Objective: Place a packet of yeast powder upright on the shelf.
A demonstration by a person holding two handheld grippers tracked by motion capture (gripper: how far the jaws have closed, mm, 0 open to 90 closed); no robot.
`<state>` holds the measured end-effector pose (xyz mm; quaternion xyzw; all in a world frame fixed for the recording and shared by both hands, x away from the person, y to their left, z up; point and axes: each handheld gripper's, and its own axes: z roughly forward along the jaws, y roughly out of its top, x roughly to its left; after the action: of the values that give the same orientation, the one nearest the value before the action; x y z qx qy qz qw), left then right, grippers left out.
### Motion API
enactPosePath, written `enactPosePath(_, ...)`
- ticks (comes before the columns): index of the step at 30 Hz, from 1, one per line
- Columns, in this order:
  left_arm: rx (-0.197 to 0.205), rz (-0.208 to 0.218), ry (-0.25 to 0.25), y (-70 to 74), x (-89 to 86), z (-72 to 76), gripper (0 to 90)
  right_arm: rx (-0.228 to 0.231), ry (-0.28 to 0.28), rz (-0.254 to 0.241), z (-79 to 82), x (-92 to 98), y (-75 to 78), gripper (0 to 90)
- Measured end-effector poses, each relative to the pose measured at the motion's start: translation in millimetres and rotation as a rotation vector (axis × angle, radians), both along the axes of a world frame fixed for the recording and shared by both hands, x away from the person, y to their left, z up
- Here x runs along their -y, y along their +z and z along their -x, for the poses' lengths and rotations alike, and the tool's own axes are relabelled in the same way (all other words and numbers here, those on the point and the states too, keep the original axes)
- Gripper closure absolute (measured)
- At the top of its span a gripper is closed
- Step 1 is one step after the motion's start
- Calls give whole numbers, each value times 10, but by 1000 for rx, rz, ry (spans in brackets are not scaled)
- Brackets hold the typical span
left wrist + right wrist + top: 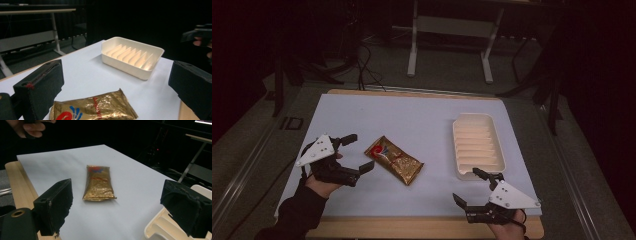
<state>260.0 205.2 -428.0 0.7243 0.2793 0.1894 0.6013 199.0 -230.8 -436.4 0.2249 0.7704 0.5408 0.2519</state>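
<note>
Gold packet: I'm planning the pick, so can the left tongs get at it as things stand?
Probably yes. The left tongs stand open right beside the gold packet, which lies flat on the table with nothing between them. The white tray sits apart.

Our table (362, 110), white sheet over a wooden top.
We see two things lying on it: a gold packet (393, 160) left of the frame's centre, flat and skewed, and a cream ribbed tray (477, 145) to the right, well apart from it.
</note>
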Motion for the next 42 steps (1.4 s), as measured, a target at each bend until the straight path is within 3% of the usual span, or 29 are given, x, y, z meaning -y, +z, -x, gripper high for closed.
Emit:
enactPosePath(6, -23, -22, 1, -100, 52, -160, 11, 0, 9, 12, 16, -35, -9, 105)
enactPosePath(14, -46, -43, 38, -232, 64, -403, 10, 9, 9, 3, 29, -20, -1, 105)
enactPosePath(22, -90, -73, 46, -401, 71, -629, 11, 8, 13, 10, 28, -28, -16, 106)
enactPosePath(32, -155, -113, 93, -610, 30, -831, 20, 5, 14, 18, 26, -30, -26, 108)
enactPosePath(38, -197, -152, 115, -741, 43, -897, 108, 3, 22, 22, 29, -44, -38, 108)
enactPosePath(42, -233, -184, 133, -821, 34, -937, 221, 6, 21, 24, 32, -44, -41, 108)
